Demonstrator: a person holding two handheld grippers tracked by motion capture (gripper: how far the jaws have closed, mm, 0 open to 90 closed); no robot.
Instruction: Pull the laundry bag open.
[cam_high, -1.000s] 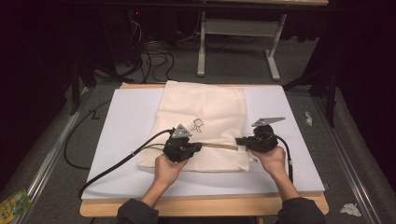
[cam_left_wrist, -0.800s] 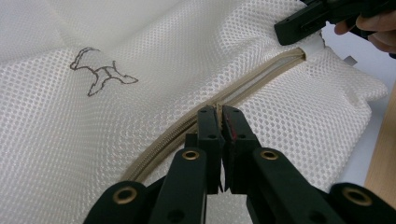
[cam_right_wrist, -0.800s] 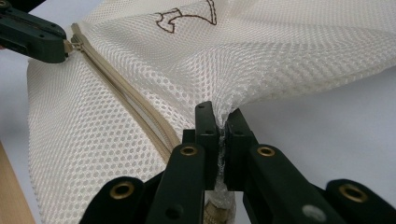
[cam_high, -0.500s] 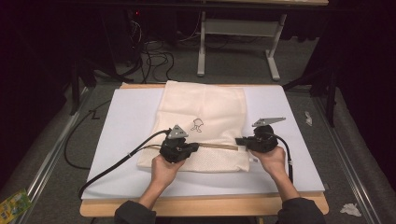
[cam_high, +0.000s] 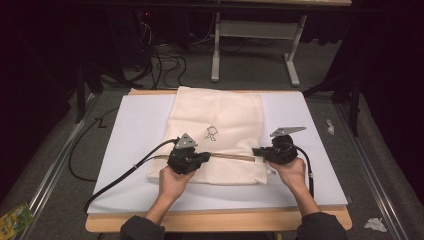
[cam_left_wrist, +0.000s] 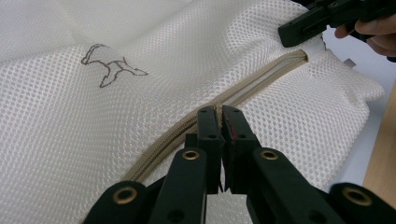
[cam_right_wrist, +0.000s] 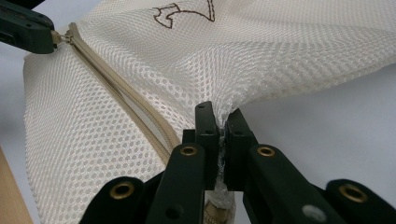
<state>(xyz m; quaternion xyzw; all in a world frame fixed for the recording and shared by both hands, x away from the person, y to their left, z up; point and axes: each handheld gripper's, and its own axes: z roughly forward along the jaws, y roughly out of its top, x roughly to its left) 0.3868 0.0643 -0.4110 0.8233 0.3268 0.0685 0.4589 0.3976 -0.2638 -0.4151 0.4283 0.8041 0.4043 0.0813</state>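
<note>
My left hand-held gripper (cam_left_wrist: 219, 116) pinches the zipper pull on the mesh bag (cam_high: 220, 125); my right hand-held gripper (cam_right_wrist: 220, 122) clamps the bag's corner at the zipper's (cam_left_wrist: 252, 79) far end. The zipper runs straight between them, left nearer the pull.

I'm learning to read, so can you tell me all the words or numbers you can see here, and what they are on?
No readable words or numbers anywhere.
Mesh bag: a small stitched outline figure, a picture, not letters.
Green packet on the floor: its print is too small and blurred to read.
</note>
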